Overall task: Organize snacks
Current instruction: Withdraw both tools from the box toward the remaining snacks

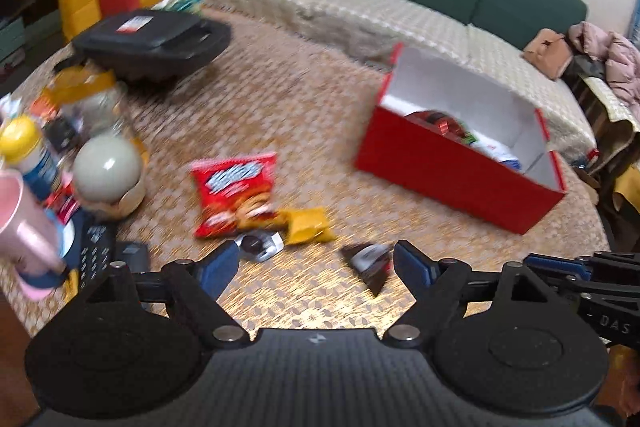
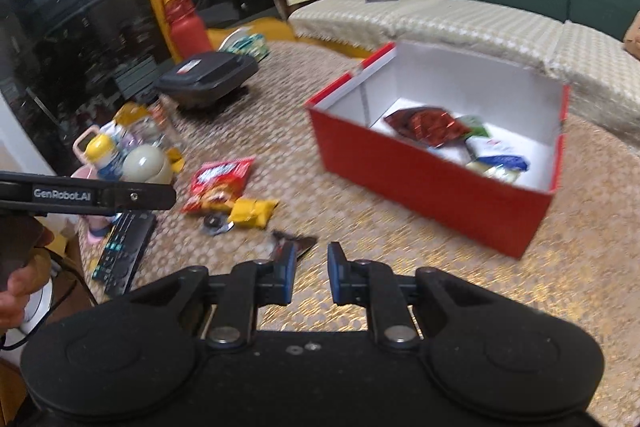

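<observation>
A red box stands open on the woven table, holding a red foil packet and a blue-and-white bag. Loose on the table lie a red chip bag, a yellow packet, a small round packet and a dark triangular packet. My left gripper hangs open over the table, the dark packet just inside its right finger, untouched. My right gripper is shut with nothing in it, beside the dark packet.
A black case sits at the table's far left. Bottles and a round-capped jar, a pink cup and a dark keypad crowd the left edge. A sofa runs behind. A hand shows at left.
</observation>
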{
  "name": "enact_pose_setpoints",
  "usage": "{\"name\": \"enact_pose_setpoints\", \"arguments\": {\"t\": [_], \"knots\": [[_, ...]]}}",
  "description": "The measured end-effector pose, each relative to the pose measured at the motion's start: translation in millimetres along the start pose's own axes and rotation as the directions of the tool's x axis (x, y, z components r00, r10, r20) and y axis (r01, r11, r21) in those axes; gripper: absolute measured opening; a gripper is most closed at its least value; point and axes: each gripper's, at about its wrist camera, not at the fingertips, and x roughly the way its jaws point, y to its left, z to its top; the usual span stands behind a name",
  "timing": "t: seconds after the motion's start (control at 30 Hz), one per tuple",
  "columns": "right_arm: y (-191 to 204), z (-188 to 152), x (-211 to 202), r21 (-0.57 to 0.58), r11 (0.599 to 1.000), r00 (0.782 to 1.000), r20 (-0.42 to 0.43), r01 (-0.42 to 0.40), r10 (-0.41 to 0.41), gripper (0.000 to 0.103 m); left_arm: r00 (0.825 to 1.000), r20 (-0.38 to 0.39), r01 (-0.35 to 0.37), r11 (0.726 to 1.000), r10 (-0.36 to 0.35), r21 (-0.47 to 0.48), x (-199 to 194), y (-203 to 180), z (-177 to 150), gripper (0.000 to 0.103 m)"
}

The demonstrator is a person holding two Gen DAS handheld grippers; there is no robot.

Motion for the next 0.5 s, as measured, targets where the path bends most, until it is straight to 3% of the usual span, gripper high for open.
{"name": "enact_pose_setpoints", "arguments": {"t": [0.27, 0.5], "knots": [[19.7, -5.1, 39.2, -0.075, 0.996, 0.996, -0.074, -0.050, 0.044, 0.014, 0.997, -0.039, -0.069, 0.993, 0.066, -0.092, 33.0, 39.0, -0.7, 0.084], [21.2, 0.7, 74.1, -0.099, 0.991, 0.991, -0.108, -0.091, 0.080, 0.015, 0.995, -0.082, -0.062, 0.990, 0.052, -0.129, 59.5, 50.3, -1.1, 0.084]]}}
